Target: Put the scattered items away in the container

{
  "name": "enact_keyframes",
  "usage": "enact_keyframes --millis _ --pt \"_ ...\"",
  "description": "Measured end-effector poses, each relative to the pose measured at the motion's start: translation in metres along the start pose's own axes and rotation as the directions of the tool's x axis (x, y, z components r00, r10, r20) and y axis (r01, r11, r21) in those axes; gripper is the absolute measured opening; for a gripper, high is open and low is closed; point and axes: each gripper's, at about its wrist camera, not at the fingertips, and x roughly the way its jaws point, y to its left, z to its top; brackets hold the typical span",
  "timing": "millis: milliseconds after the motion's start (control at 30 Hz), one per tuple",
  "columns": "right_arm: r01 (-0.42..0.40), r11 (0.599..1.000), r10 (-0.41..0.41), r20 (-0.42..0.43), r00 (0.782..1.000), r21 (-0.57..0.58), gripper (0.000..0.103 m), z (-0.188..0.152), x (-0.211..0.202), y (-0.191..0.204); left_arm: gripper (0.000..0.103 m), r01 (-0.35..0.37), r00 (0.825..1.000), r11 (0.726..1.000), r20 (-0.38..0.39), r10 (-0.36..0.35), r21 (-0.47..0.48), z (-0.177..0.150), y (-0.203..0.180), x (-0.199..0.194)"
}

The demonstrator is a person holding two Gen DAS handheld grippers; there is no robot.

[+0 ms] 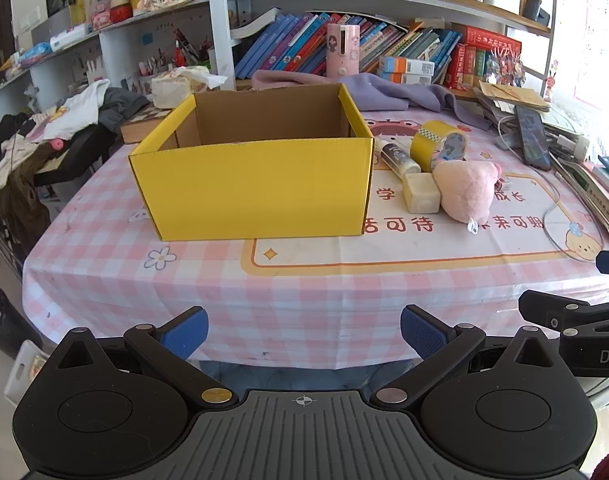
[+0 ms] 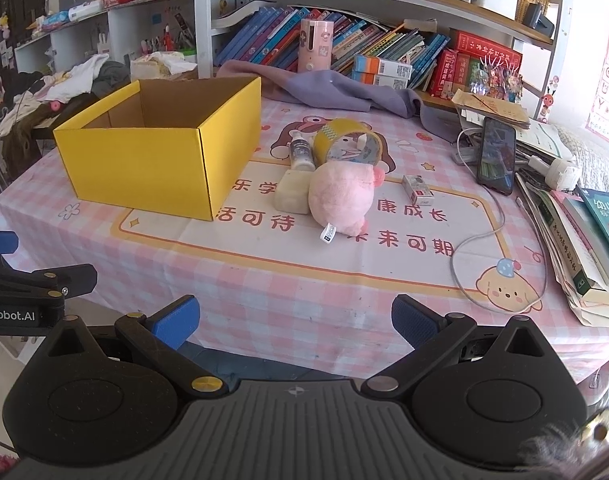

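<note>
An open yellow cardboard box [image 1: 256, 188] [image 2: 144, 160] stands on the table; its inside looks empty. To its right lie a pink plush toy [image 1: 466, 190] [image 2: 342, 196], a cream block [image 1: 421, 198] [image 2: 291, 194], a small white bottle [image 1: 398, 158] [image 2: 300, 154], a yellow tape roll [image 1: 438, 146] [image 2: 346, 142] and a small red-and-white packet [image 2: 418, 190]. My left gripper [image 1: 304, 332] is open and empty at the table's near edge. My right gripper [image 2: 296, 320] is open and empty, also at the near edge.
A phone [image 2: 496, 156] with a white cable [image 2: 476, 240] lies to the right, next to stacked books [image 2: 584, 240]. A purple cloth [image 2: 344, 92] and a pink cylinder [image 2: 314, 46] sit behind, under full bookshelves. Clothes are piled on a chair at left [image 1: 64, 128].
</note>
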Motion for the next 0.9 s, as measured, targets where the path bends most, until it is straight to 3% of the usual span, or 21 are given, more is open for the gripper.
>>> enact_keyframes --millis 900 --pt "-0.006 1.0 0.006 -0.006 1.0 -0.01 0.103 -0.0006 0.0035 0.0041 0.103 0.011 1.0 1.0 -0.012 -0.011 -0.006 -0.0032 0.0028 0.0034"
